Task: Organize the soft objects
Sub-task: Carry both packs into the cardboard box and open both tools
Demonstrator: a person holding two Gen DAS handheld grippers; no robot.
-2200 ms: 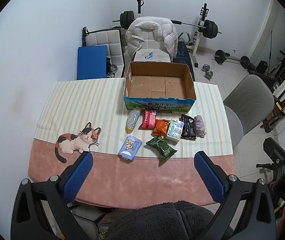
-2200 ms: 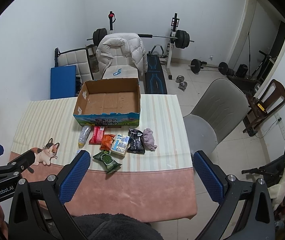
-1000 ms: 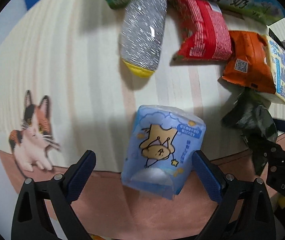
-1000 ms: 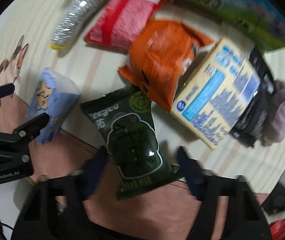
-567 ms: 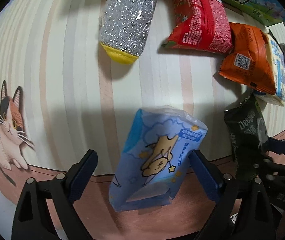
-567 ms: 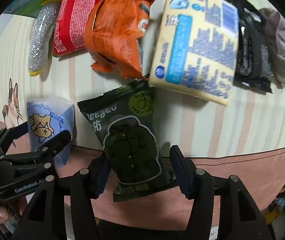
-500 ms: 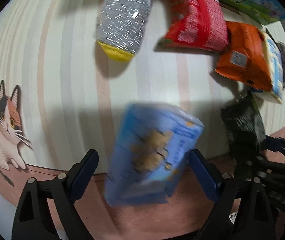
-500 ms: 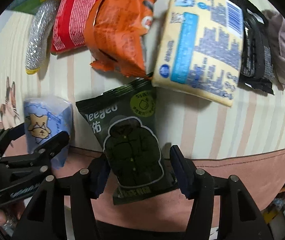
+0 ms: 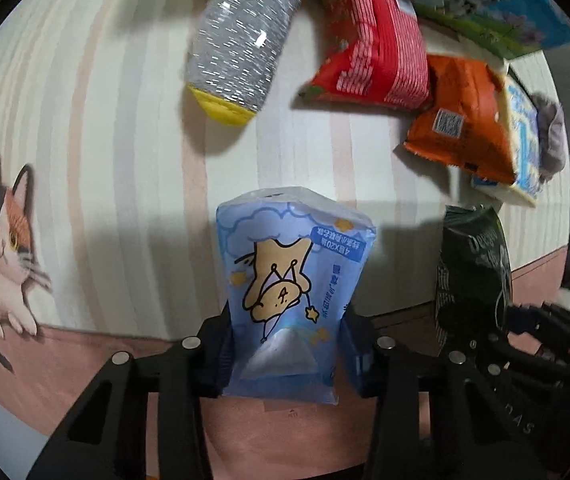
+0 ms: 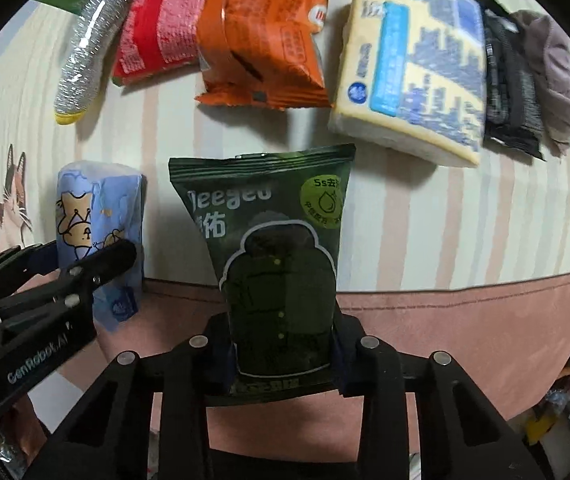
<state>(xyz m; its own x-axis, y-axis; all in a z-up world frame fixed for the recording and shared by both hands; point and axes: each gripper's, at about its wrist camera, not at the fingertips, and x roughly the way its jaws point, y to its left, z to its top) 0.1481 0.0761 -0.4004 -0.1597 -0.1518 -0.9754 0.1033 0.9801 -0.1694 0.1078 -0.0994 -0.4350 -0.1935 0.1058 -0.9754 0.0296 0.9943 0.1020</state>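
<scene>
My left gripper [image 9: 287, 354] is shut on the blue tissue pack [image 9: 291, 292] with a cartoon bear, holding its near end over the table's front edge. My right gripper [image 10: 283, 354] is shut on the dark green pouch [image 10: 277, 252]. Each gripper shows in the other view: the right one with the green pouch [image 9: 471, 280] at the right of the left wrist view, the left one with the blue pack [image 10: 97, 216] at the left of the right wrist view. Both packs look slightly raised off the striped tablecloth [image 9: 125, 152].
Behind lie a silver sponge [image 9: 245, 36], a red packet [image 9: 369, 44], an orange packet [image 9: 461, 116], a cream and blue pack [image 10: 417, 56], a black packet [image 10: 509, 80] and a grey cloth [image 10: 557, 72]. The printed cardboard box [image 9: 497, 12] stands beyond them. A cat print [image 9: 1, 248] is at left.
Both grippers have closed: the left on the blue tissue pack, the right on the green pouch. Half a second ago both were still open around them.
</scene>
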